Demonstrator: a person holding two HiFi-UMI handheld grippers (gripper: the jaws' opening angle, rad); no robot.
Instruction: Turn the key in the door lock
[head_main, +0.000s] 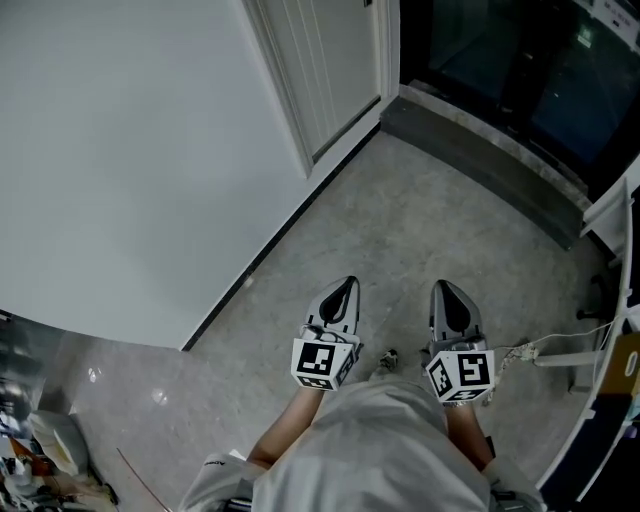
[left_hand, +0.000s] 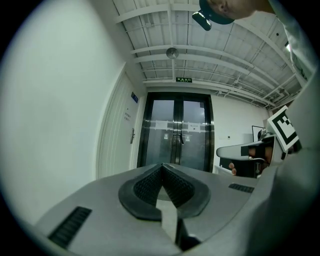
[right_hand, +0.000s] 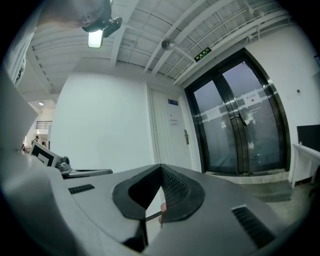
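Observation:
A white panelled door (head_main: 320, 70) stands ahead to the left. Its lever handle (right_hand: 186, 136) with the lock plate shows small and far off in both gripper views (left_hand: 132, 135). No key can be made out at this distance. My left gripper (head_main: 343, 288) and right gripper (head_main: 447, 292) are held level side by side over the stone floor, pointing toward the doors. The left gripper (left_hand: 162, 166) has its ribbed pads pressed together with nothing between them. The right gripper (right_hand: 161, 167) is likewise shut; a small pinkish speck shows in the slit below its pads, too small to identify.
Dark glass double doors (head_main: 520, 70) stand ahead on the right behind a raised grey threshold (head_main: 480, 150). A plain white wall (head_main: 120, 150) runs along the left. At the right edge are a cable and a white stand (head_main: 565, 350). Clutter lies at the bottom left (head_main: 40, 450).

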